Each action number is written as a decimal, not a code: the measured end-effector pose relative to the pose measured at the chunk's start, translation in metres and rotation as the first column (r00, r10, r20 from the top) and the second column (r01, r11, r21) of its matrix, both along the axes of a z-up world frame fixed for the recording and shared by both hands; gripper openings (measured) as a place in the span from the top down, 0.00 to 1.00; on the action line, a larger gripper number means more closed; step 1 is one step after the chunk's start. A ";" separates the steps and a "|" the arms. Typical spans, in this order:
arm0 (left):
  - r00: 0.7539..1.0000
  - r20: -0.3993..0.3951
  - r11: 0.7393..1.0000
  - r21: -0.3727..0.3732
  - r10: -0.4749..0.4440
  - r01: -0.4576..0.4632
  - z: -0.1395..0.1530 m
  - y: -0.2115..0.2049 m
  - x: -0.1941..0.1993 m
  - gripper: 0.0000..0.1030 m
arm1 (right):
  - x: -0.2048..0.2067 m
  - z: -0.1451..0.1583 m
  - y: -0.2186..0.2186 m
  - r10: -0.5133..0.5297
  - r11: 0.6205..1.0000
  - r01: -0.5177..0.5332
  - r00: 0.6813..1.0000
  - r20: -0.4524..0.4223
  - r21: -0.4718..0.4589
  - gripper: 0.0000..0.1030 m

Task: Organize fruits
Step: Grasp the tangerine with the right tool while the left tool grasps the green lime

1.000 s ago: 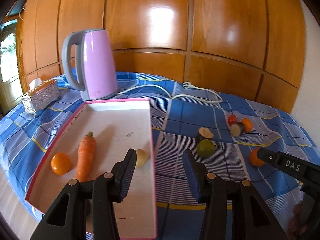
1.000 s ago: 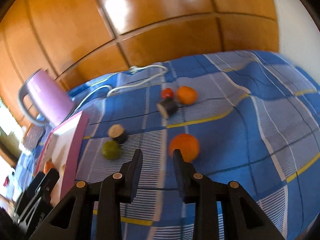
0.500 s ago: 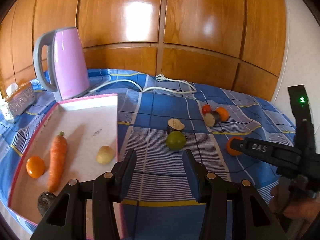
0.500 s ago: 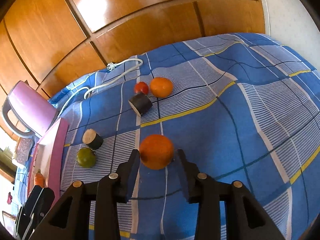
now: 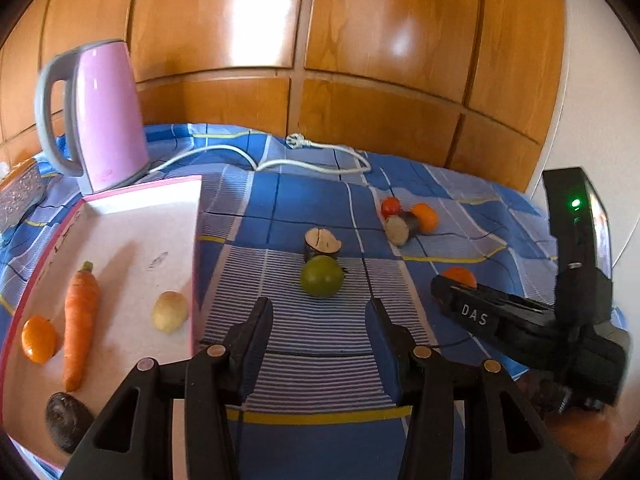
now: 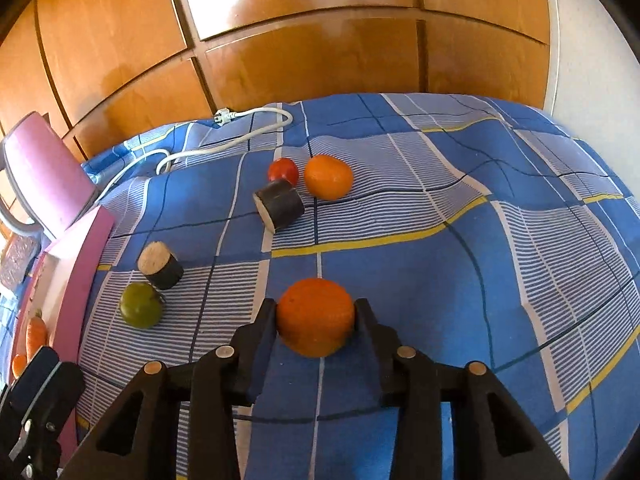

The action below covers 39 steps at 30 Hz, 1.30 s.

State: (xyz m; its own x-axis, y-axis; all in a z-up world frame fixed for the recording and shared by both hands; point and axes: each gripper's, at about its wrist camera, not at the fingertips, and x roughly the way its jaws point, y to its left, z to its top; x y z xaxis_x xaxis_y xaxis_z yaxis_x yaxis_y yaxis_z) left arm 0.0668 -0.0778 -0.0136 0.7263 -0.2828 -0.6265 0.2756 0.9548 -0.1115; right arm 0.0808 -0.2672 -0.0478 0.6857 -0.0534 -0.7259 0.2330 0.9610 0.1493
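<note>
place: home, likely a bedroom | wall: glossy wooden wardrobe panels (image 5: 304, 32) at 12 o'clock | surface: blue checked bedsheet (image 5: 320, 208) | household items: pink electric kettle (image 5: 104, 116) at 10 o'clock, white power cord (image 5: 256, 156), pink-rimmed tray (image 5: 192, 240) at 9 o'clock

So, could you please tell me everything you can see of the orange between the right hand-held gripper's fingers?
The orange is round, bright, with faintly dimpled skin, whole and unpeeled. It rests on the blue checked cloth, near its front edge, between the fingers of the right hand-held gripper. Both pads sit against its sides; whether they press cannot be told. No other fruit touches it.
</note>
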 end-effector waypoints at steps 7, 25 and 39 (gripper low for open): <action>0.999 -0.034 1.000 0.001 -0.003 0.003 -0.004 -0.009 0.021 0.53 | 0.002 -0.003 -0.008 -0.017 0.998 0.018 1.000 -0.016 0.057 0.62; 0.997 -0.077 0.999 0.041 -0.010 0.013 -0.018 -0.032 0.068 0.53 | 0.004 -0.002 -0.009 -0.027 0.998 0.029 0.999 -0.020 0.061 0.62; 0.987 -0.159 1.000 -0.019 -0.005 0.002 -0.033 -0.024 0.078 0.68 | 0.008 -0.005 0.003 -0.024 0.999 0.023 0.999 -0.022 -0.044 0.62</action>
